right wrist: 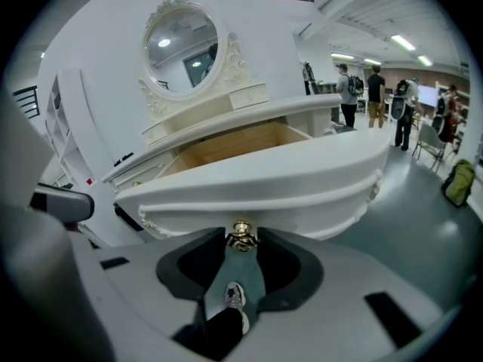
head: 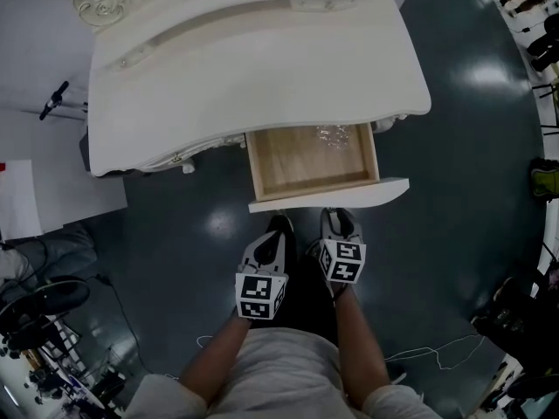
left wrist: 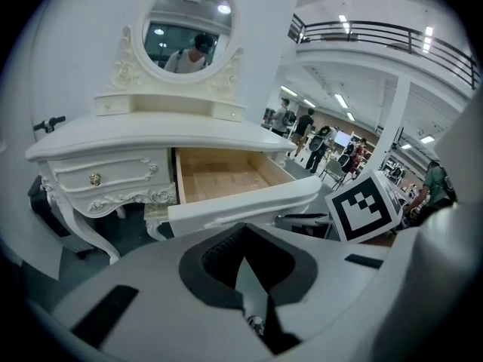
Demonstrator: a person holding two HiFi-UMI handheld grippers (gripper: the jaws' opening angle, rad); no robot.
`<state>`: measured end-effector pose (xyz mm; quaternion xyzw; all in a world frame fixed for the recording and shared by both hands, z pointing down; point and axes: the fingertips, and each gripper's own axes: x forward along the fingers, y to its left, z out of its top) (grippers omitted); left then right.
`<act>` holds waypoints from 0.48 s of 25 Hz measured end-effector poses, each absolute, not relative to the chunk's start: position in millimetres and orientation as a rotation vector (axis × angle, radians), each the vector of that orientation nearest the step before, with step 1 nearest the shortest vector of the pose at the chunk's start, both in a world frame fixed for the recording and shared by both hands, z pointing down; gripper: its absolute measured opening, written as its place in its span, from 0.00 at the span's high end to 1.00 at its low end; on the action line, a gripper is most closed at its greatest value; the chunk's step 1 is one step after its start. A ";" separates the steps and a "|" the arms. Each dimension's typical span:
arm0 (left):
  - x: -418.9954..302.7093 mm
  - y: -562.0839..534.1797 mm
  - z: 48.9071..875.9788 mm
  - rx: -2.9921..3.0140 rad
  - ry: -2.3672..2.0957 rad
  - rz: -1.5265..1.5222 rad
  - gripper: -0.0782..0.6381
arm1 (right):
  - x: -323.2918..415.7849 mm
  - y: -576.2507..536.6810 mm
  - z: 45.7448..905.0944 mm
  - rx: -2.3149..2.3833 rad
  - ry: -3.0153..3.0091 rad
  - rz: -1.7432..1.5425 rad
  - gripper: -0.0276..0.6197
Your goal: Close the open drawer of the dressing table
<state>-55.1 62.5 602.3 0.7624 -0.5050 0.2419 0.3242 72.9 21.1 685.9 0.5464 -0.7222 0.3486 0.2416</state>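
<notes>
Now: right hand-held gripper (right wrist: 241,241) pinching drawer knob (right wrist: 241,233); left hand-held gripper (left wrist: 243,247) pressed together, idle. Push drawer (head: 306,160) straight inward, level, until front sits flush.

Grey-white left gripper (head: 280,225), right gripper (head: 337,214), pale shirt (head: 288,367)
</notes>
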 end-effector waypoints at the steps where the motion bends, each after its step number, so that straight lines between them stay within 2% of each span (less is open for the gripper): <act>1: -57.3 60.5 601.7 1.996 -1.330 0.632 0.88 | 72.6 19.9 686.0 1.492 -1.973 0.952 0.74; 12: -67.0 32.6 594.0 2.010 -1.323 0.643 0.88 | 66.1 0.8 686.0 1.493 -1.952 0.954 0.74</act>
